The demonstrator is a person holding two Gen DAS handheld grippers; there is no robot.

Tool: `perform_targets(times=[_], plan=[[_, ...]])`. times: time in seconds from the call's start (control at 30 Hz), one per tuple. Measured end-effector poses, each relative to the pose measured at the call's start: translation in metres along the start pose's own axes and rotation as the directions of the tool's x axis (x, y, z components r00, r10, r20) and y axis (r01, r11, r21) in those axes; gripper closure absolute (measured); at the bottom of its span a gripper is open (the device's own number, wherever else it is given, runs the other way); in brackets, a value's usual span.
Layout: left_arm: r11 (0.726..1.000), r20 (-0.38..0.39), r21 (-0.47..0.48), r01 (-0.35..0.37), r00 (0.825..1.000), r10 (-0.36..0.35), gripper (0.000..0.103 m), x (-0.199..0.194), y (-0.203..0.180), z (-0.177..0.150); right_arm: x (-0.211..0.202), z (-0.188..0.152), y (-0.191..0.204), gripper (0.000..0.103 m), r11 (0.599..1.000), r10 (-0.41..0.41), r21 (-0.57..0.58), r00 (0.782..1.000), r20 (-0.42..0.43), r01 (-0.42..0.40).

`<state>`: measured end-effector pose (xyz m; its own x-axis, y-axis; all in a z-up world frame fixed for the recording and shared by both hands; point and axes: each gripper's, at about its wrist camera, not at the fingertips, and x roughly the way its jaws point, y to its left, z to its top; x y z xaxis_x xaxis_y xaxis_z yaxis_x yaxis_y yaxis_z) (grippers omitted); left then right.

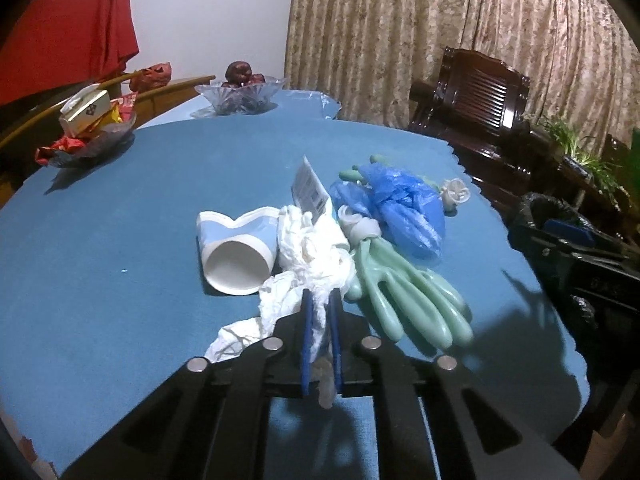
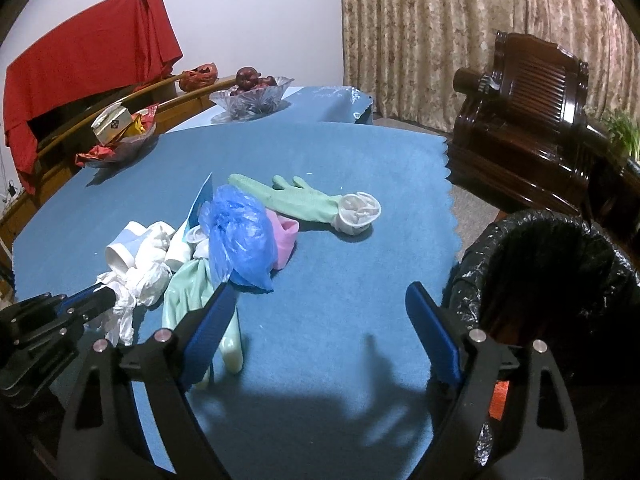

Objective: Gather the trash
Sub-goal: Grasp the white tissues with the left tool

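While the heap of rubbish lies almost whole on the blue bench [image 1: 120, 208], the job looks barely begun: seen from the left wrist, the left gripper [image 1: 320, 308] has its jaws drawn narrow and pinched on the crumpled white tissue [image 1: 308, 256], which runs up between the blue pads from the pile at twelve o'clock of them. At eleven o'clock of the jaws a paper cup [image 1: 236, 252] lies on its side, touching the tissue. At one to two o'clock a mint-green glove [image 1: 404, 300] sprawls with its fingers toward the camera, and beyond it sits a bunched blue plastic bag [image 1: 404, 208]. Far out at three o'clock is the black-lined bin [image 1: 548, 220]; what it holds cannot be told.

From the right wrist, the right gripper [image 2: 320, 304] stands with its jaws wide and nothing between them but bare bench. The blue plastic bag [image 2: 240, 236] lies just beyond the left-hand pad, at eleven o'clock, with a pink scrap [image 2: 284, 240] against it. A second green glove [image 2: 296, 200] lies apart at twelve o'clock. The bin [image 2: 540, 272] gapes at two o'clock, near the right-hand pad, its inside too dark to read. At nine o'clock the left gripper [image 2: 108, 300] shows gripping the tissue [image 2: 140, 280]. By my judgement everything visible has yet to reach the bin.
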<state>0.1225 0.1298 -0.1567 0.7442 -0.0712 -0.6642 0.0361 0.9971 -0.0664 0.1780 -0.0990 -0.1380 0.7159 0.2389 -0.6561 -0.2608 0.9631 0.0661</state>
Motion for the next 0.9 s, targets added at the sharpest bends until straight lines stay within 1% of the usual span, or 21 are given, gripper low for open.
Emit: perform_targets(times=[0.03,0.07,0.1,0.13,0.17,0.23,0.3,0.4,0.43,0.47,0.5,0.53,0.57,0.6,0.7,0.9], plan=[[1.000,-0.001,-0.007,-0.005,1.000,0.005,0.088,0.001,0.001,0.000,0.000,0.000,0.000,0.018,1.000,0.000,-0.002,1.000,0.000,0.000],[1.000,-0.002,-0.014,-0.009,1.000,0.009,0.083,0.003,0.002,0.001,0.000,-0.001,0.001,0.018,1.000,0.000,-0.004,1.000,0.000,0.000],[1.000,-0.002,-0.020,-0.020,1.000,0.020,0.075,0.004,0.004,0.002,0.000,0.000,0.001,0.018,1.000,0.001,-0.004,1.000,-0.001,-0.001],[0.999,-0.002,-0.023,-0.025,1.000,0.025,0.070,0.004,0.005,0.001,0.000,-0.001,0.000,0.018,1.000,0.003,-0.003,1.000,-0.001,-0.003],[0.999,-0.006,-0.026,-0.034,0.999,0.033,0.063,0.006,0.006,0.001,0.000,-0.001,0.001,0.018,1.000,0.004,-0.002,1.000,0.000,-0.004],[0.999,-0.018,-0.026,-0.046,0.999,0.046,0.057,0.008,0.006,-0.002,0.001,-0.001,0.002,0.018,1.000,0.009,-0.004,1.000,-0.001,-0.009],[0.998,-0.036,-0.029,-0.055,0.998,0.054,0.047,0.011,0.008,-0.005,0.002,-0.001,0.004,0.018,1.000,0.014,-0.008,1.000,-0.003,-0.014],[0.998,-0.070,-0.037,-0.045,0.997,0.042,0.047,0.017,0.010,-0.011,0.004,-0.002,0.006,0.018,1.000,0.021,-0.013,1.000,-0.006,-0.021],[0.999,-0.082,-0.037,-0.033,0.996,0.030,0.050,0.021,0.010,-0.014,0.004,-0.002,0.007,0.018,1.000,0.023,-0.013,1.000,-0.008,-0.023],[0.999,-0.089,-0.036,-0.026,0.996,0.023,0.065,0.023,0.010,-0.016,0.005,-0.002,0.007,0.019,1.000,0.026,-0.013,1.000,-0.010,-0.026],[0.999,-0.096,-0.033,-0.021,0.995,0.018,0.076,0.024,0.011,-0.018,0.004,-0.003,0.008,0.020,0.999,0.029,-0.014,1.000,-0.010,-0.029],[0.999,-0.095,-0.032,-0.022,0.995,0.018,0.077,0.024,0.011,-0.018,0.004,-0.003,0.009,0.020,0.999,0.032,-0.014,0.999,-0.010,-0.033],[0.999,-0.088,-0.035,-0.019,0.996,0.016,0.084,0.023,0.012,-0.019,0.004,-0.002,0.010,0.020,0.999,0.035,-0.015,0.999,-0.010,-0.035],[0.999,-0.082,-0.037,-0.014,0.997,0.011,0.088,0.021,0.013,-0.018,0.003,-0.002,0.011,0.021,0.999,0.040,-0.016,0.999,-0.010,-0.040],[0.999,-0.064,-0.044,-0.014,0.998,0.012,0.093,0.013,0.015,-0.015,0.003,-0.003,0.016,0.021,0.998,0.054,-0.020,0.998,-0.012,-0.054],[0.997,0.005,-0.077,-0.016,1.000,0.016,0.094,-0.020,0.025,-0.007,-0.002,0.000,0.027,0.022,0.997,0.071,-0.041,0.997,0.002,-0.071]])
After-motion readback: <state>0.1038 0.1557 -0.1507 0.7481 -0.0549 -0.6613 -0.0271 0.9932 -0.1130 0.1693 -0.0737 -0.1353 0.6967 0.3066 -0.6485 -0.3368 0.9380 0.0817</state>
